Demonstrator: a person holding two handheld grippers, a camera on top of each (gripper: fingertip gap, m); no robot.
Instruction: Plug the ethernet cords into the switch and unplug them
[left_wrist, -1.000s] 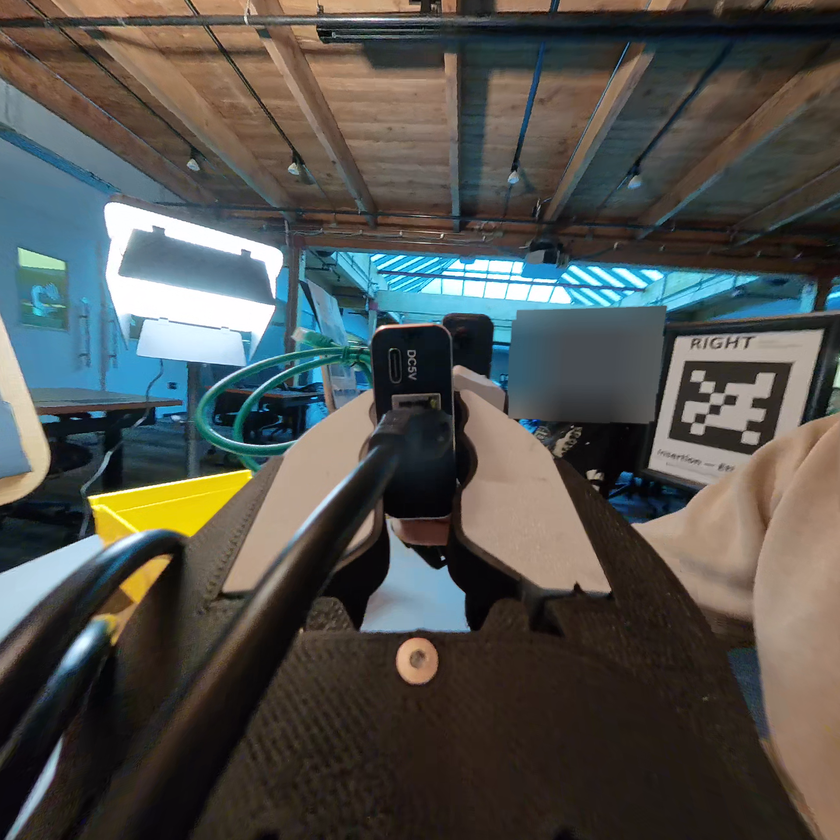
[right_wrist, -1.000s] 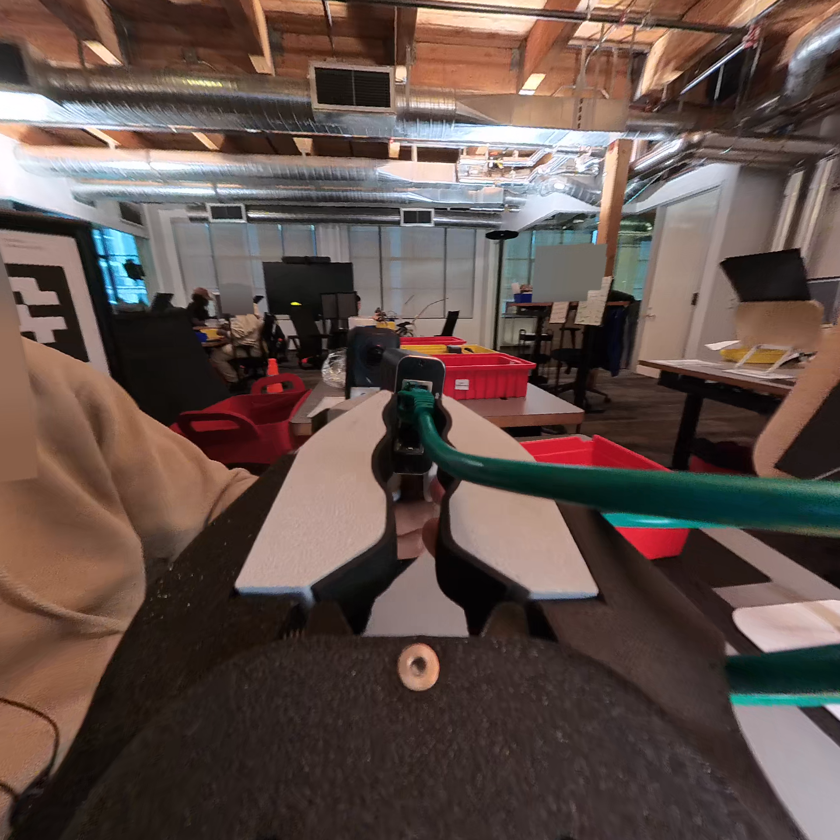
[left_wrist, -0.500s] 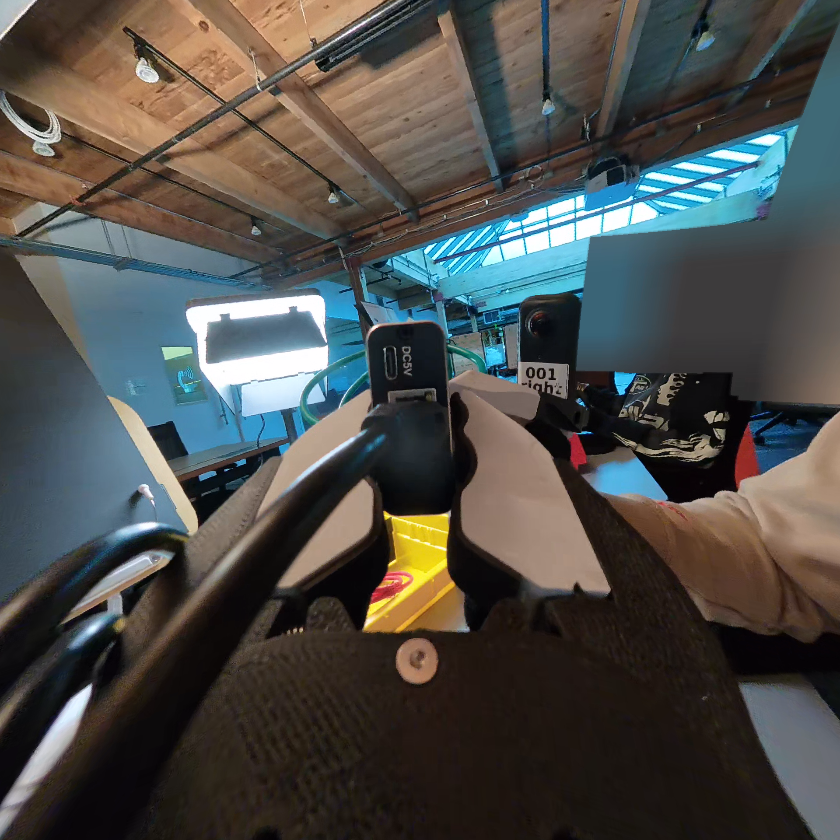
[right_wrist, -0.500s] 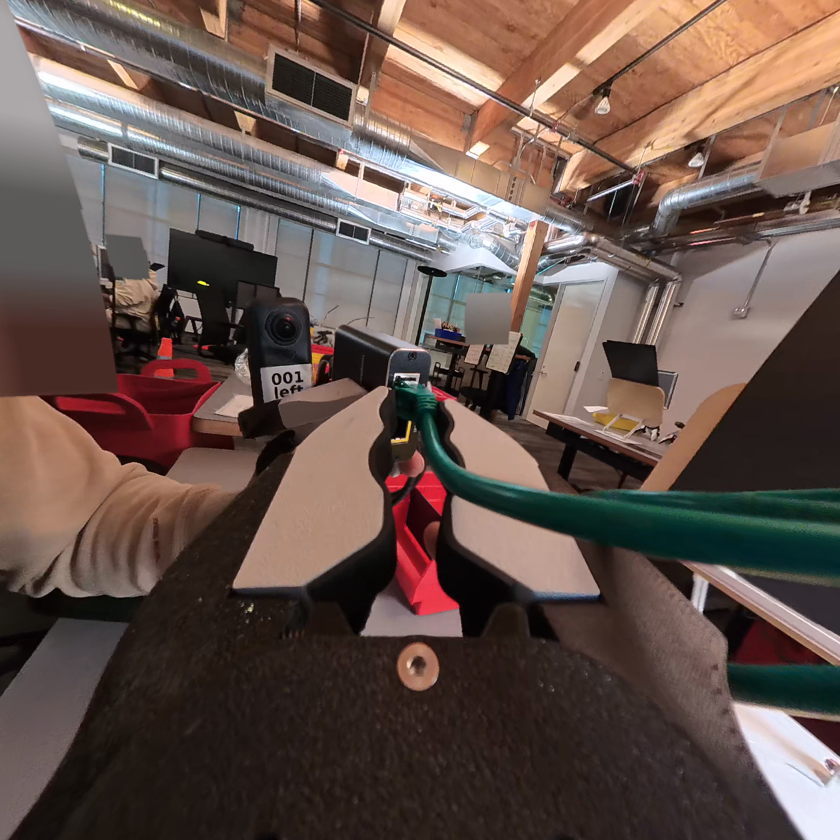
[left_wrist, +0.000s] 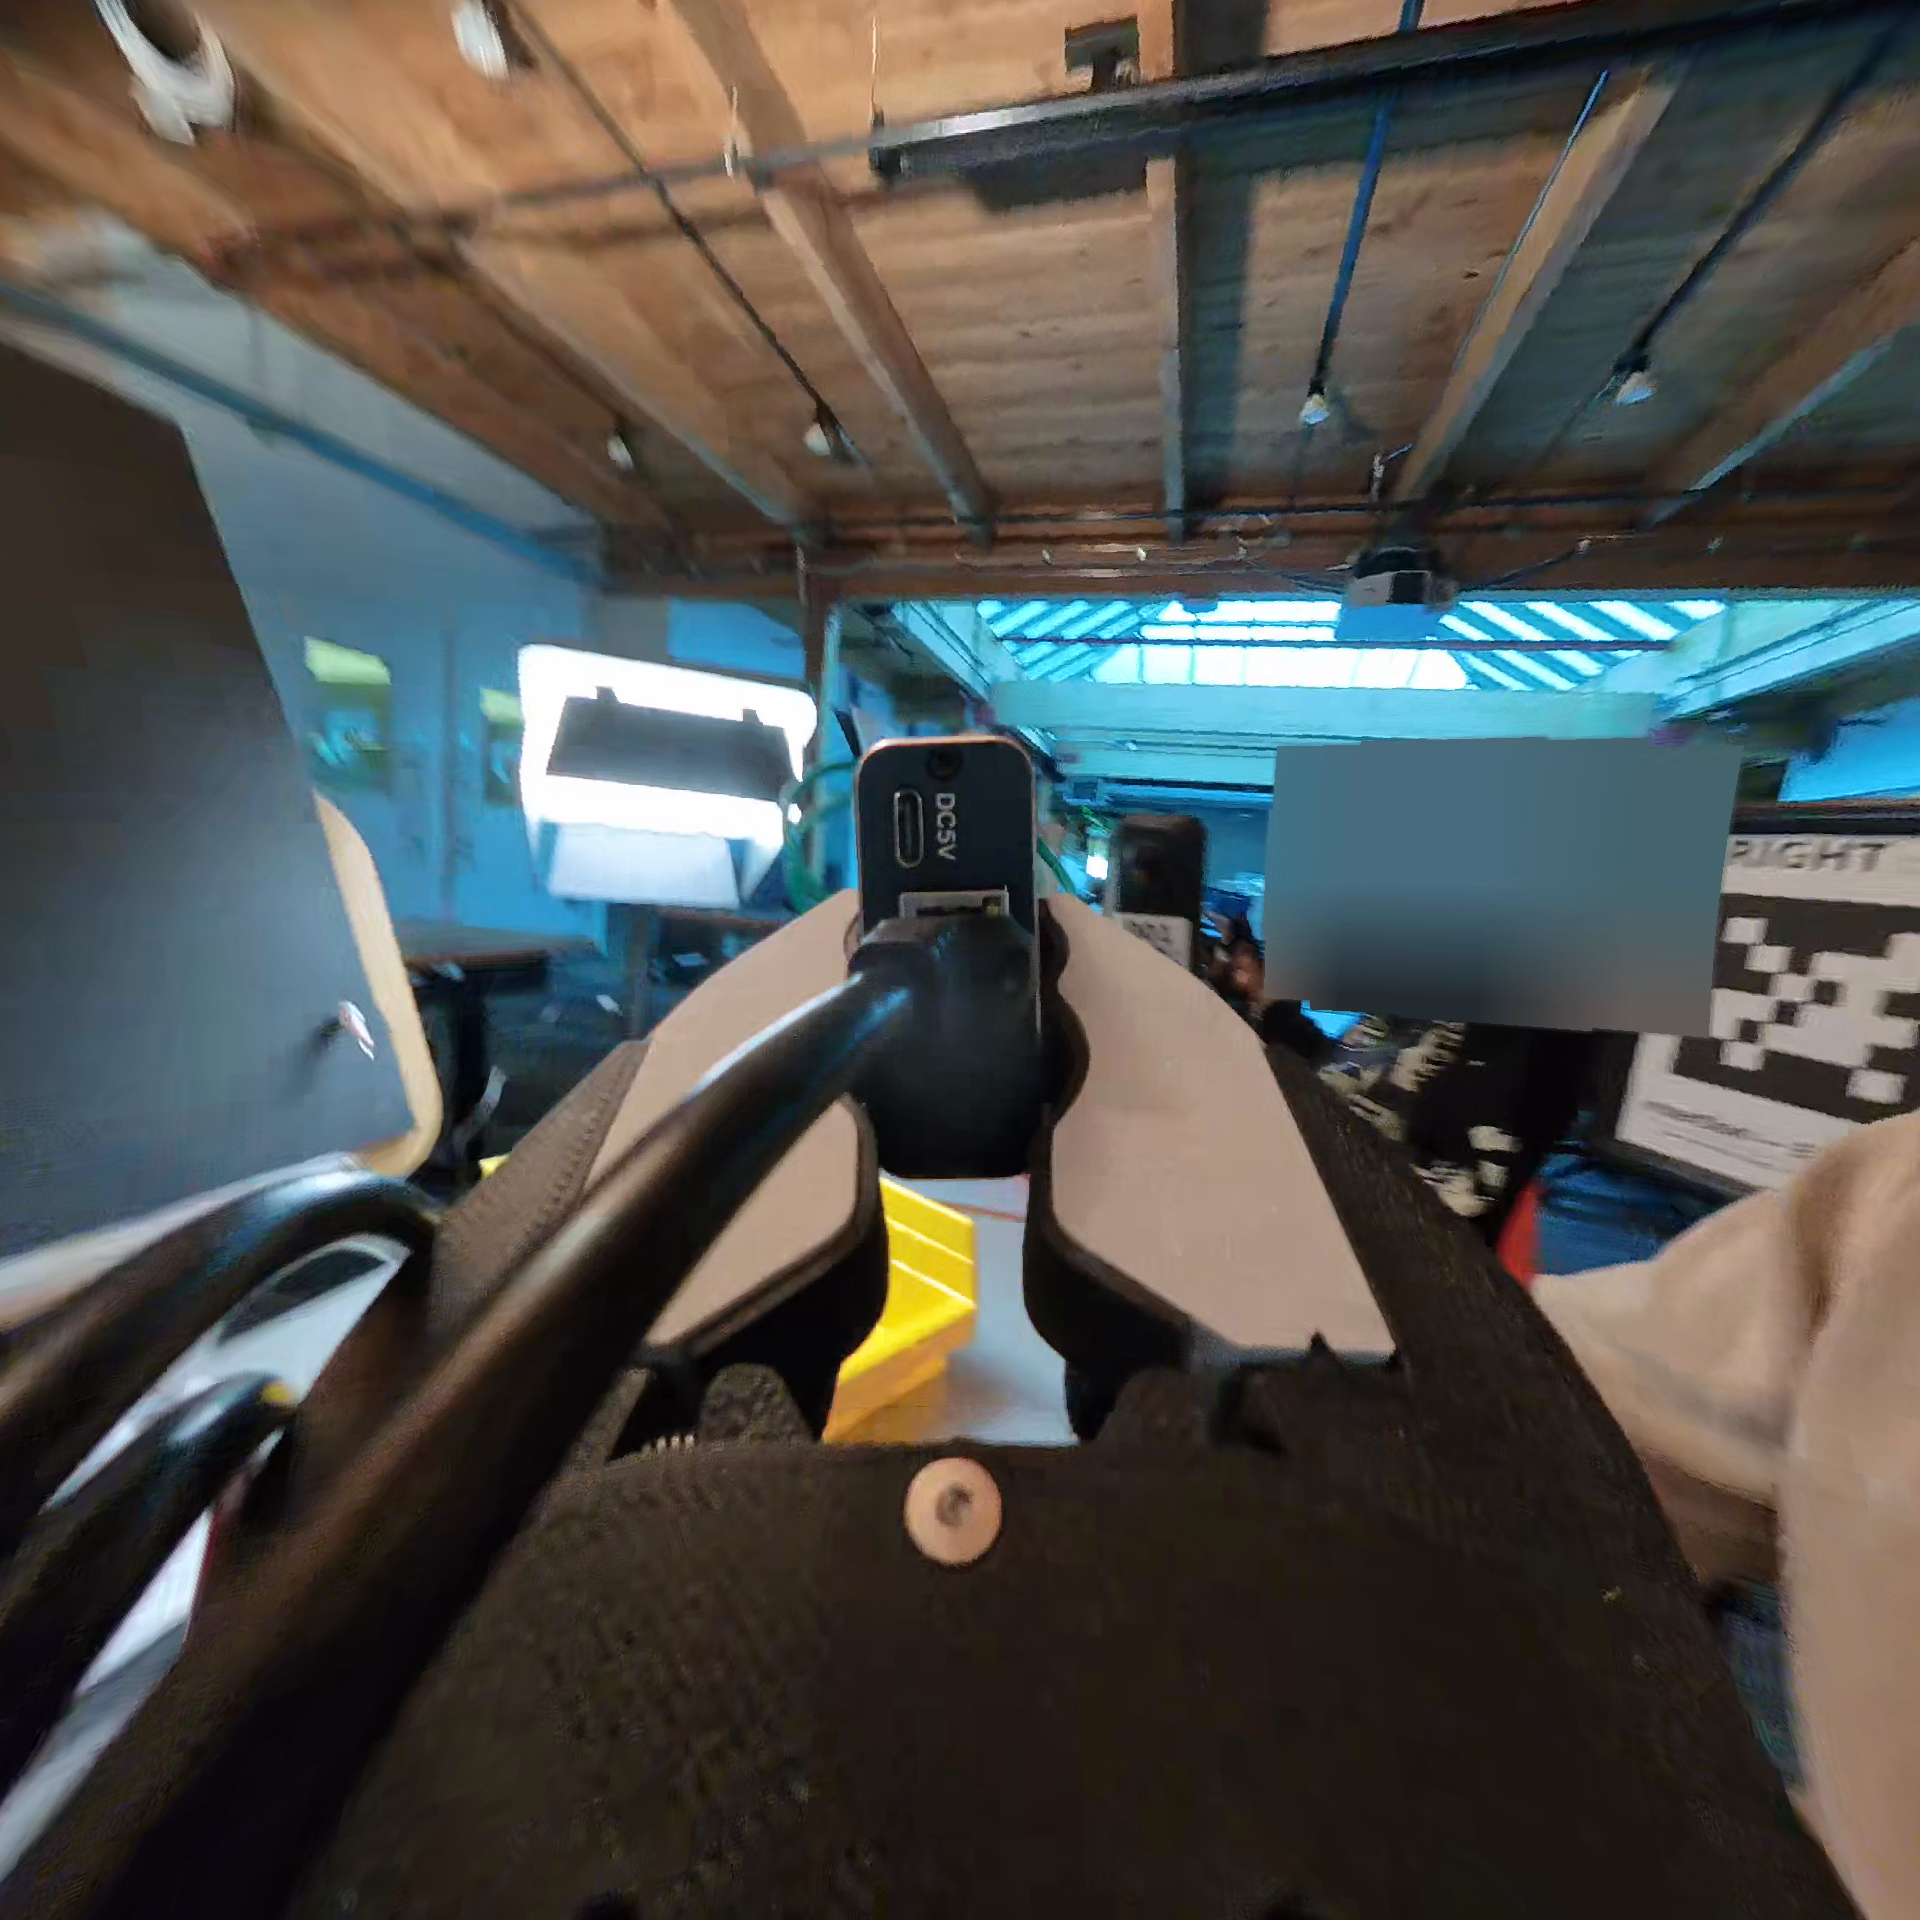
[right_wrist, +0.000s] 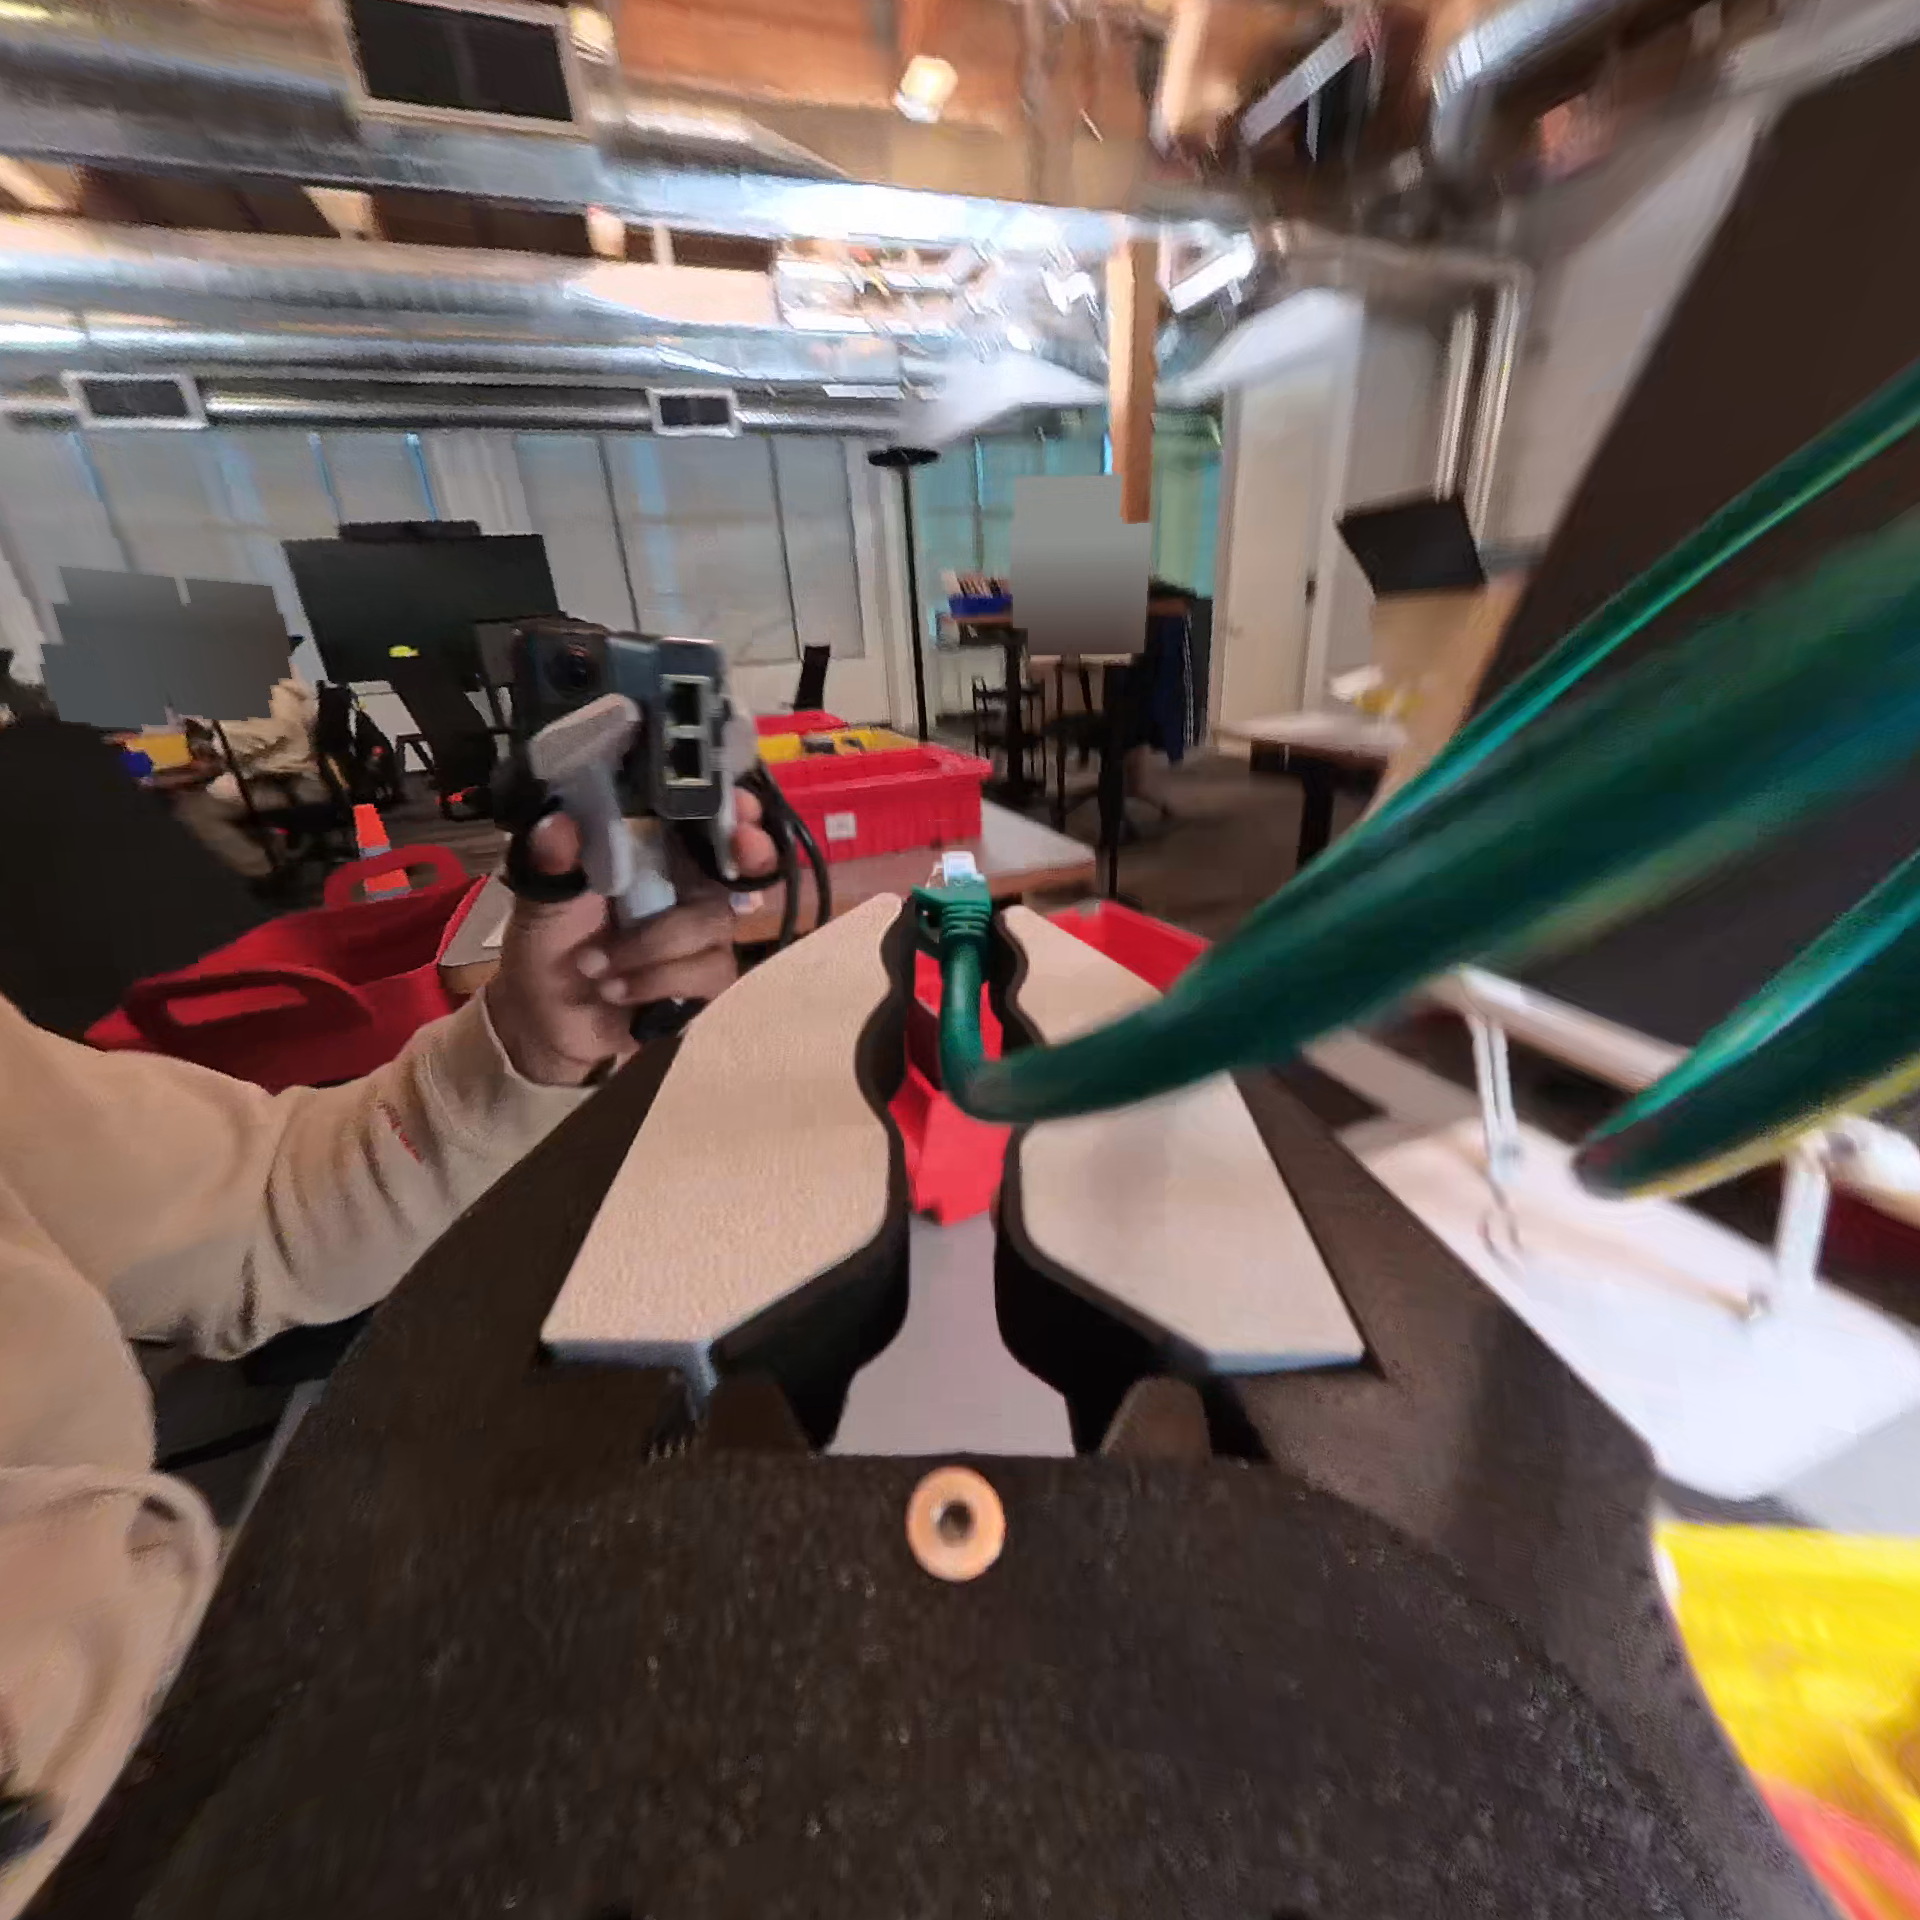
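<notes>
My left gripper is shut on a small black switch and holds it upright in the air. A black cord is plugged into the switch's near face and runs down to the left. My right gripper is shut on the plug end of a green ethernet cord, whose clear tip sticks out past the fingertips. In the right wrist view the switch is up and to the left, apart from the green plug, with two empty ports facing me. The green cord loops off to the right.
A person's hand and beige sleeve hold the left gripper. Red bins stand on a table beyond, and another red bin sits below my right fingers. A yellow bin lies below the left fingers. A checkered marker board stands at right. My hands' fingertips stand some 15 cm from each other.
The green plug has come out of the switch. The two grippers have moved apart, with the switch now up and to the left of the right gripper.
</notes>
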